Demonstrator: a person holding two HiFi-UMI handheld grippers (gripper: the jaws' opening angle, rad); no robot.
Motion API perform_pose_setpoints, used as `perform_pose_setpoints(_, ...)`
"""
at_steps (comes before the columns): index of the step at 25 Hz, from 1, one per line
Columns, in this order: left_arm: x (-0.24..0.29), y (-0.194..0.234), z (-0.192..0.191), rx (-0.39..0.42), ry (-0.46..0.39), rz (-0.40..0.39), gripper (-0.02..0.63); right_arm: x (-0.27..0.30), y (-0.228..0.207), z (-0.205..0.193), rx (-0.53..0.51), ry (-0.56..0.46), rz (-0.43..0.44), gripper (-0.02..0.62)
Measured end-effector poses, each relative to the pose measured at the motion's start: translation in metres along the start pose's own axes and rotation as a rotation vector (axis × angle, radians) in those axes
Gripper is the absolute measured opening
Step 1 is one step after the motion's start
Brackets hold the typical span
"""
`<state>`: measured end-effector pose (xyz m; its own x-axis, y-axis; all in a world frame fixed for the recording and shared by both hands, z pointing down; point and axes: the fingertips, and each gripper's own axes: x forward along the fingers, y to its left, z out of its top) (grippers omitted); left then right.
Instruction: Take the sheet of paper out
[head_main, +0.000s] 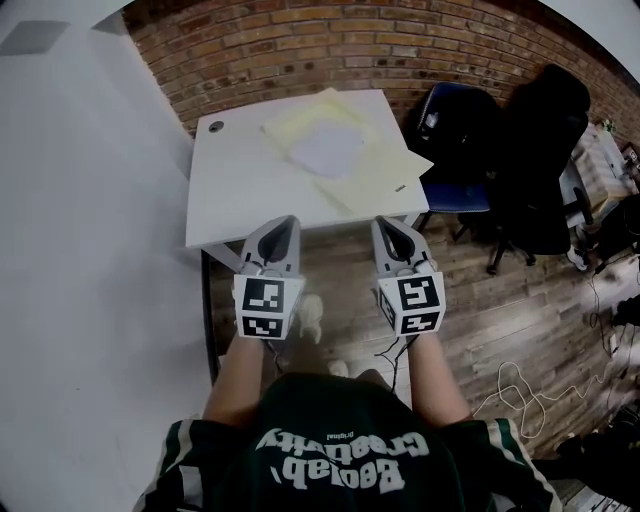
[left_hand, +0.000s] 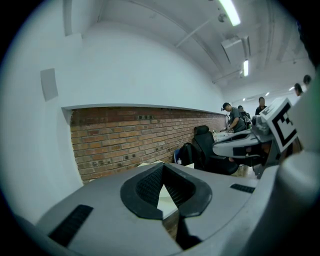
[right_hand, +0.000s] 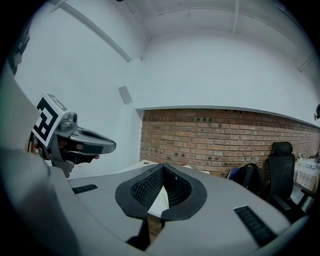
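Brick-backed white table holds a sheet of paper on a yellow folder. Near its front edge, both forearms reach forward, left gripper and right gripper parallel, fingers pressed together, empty.

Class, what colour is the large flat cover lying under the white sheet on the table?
The cover is pale yellow, clearest in the head view.

Sheet of paper on folder on table; 2 chairs right, wall behind.
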<state>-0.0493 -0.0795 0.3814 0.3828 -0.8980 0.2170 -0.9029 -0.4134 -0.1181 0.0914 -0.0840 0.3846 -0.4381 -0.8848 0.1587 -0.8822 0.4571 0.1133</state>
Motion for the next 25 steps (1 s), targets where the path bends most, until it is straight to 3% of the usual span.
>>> perform_pose_setpoints(25, 0.23, 0.128, 0.008, 0.048, 0.016, -0.175, 0.001, 0.229, -0.081, 0.025, 0.028, 0.024, -0.142, -0.008)
